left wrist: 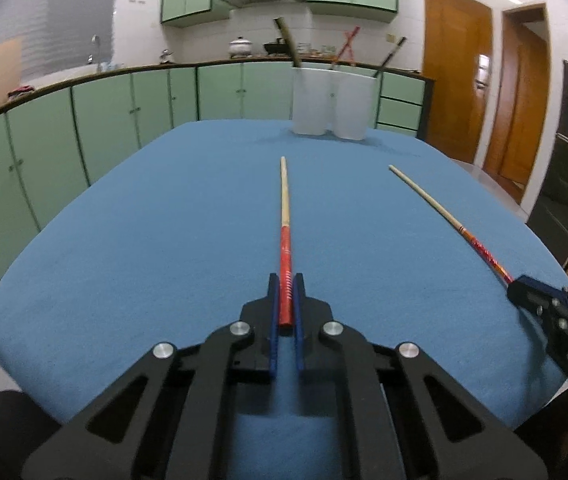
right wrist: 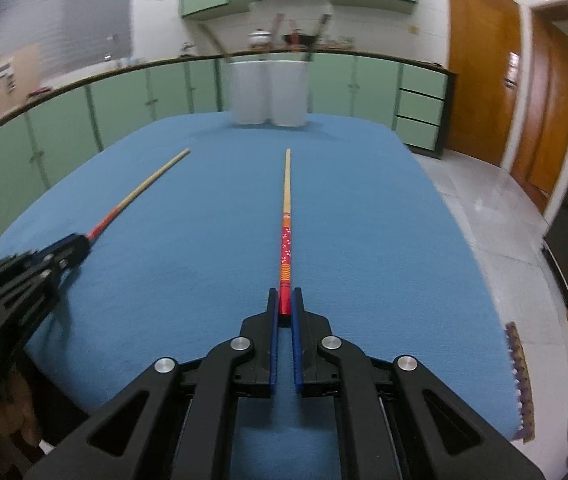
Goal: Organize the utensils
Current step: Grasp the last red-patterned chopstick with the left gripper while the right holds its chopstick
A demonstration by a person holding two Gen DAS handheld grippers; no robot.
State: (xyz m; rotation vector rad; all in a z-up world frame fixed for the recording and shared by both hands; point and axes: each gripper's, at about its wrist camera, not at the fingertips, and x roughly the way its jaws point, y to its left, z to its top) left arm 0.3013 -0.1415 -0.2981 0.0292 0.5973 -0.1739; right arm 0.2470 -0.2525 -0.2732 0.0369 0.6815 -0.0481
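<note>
On my left, the left claw (left wrist: 285, 280) is clamped narrowly on the red end of a chopstick (left wrist: 284, 200), its blue pads (left wrist: 272, 312) pressing both sides of the handle. That chopstick runs straight ahead from the claw, its pale wooden tip pointing toward two white holders (left wrist: 329, 100) standing side by side at the far edge of the blue table (left wrist: 124, 240). Other utensils already stand in the holders, though they are too blurred for me to name. To the right of that claw, the right claw (right wrist: 284, 294) is likewise closed tight on the red end of a second chopstick (right wrist: 285, 208), which has orange bands and white dots. It too reaches straight out from the claw toward the same white holders. Both chopsticks sit low over the cloth; I cannot tell whether they touch it.
</note>
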